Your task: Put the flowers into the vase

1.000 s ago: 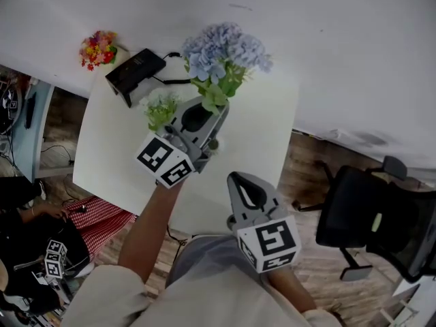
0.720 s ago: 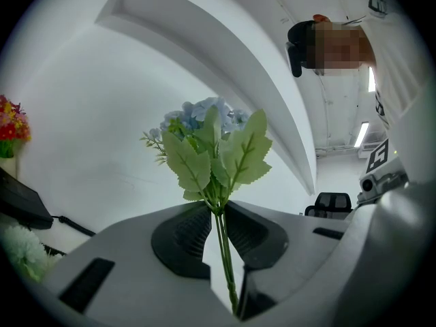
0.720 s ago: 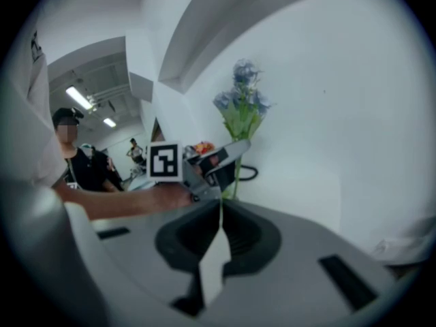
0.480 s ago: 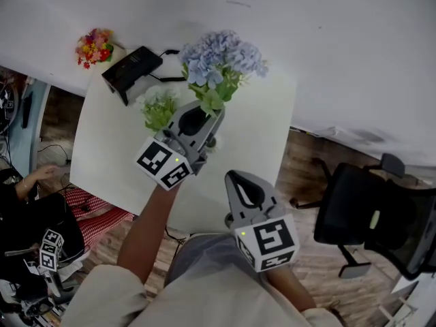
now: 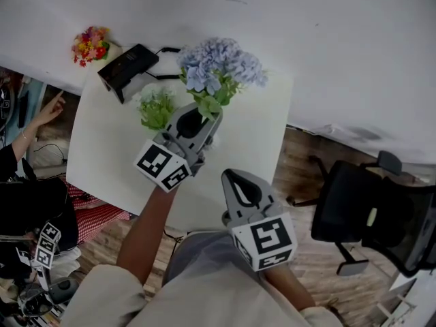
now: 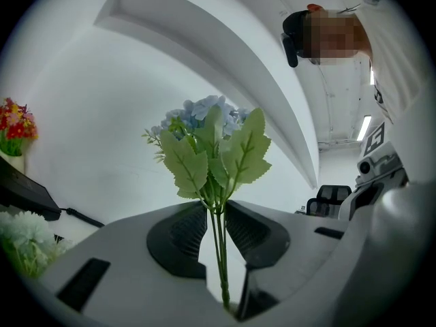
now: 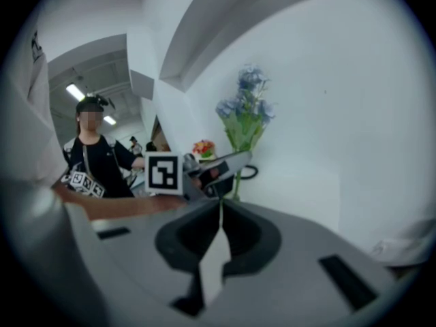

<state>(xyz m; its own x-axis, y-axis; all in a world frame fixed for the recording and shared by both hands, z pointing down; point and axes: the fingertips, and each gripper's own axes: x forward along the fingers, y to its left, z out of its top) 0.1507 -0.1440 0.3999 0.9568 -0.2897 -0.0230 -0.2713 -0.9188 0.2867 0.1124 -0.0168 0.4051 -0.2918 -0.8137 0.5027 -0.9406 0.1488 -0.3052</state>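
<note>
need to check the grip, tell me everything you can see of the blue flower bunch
The blue flower bunch looks artificial: pale blue clustered blossoms over saw-edged green leaves on thin green stems. It stands upright over the white table. Its stems run between the opening jaws of the left claw; its foot is hidden.

This is an office-like workroom set up for recording. A white desk (image 5: pixel 252 135) stands against a plain white wall (image 5: pixel 340 46). A black swivel chair (image 5: pixel 361 216) sits on wood-plank floor (image 5: pixel 300 176) off the desk's right edge. A black device (image 5: pixel 126 65) with a cable lies at its far-left corner. Strip lights (image 7: pixel 76 91) run overhead, and a second person (image 7: pixel 95 157) nearby carries marker cubes (image 5: pixel 42 245).
</note>
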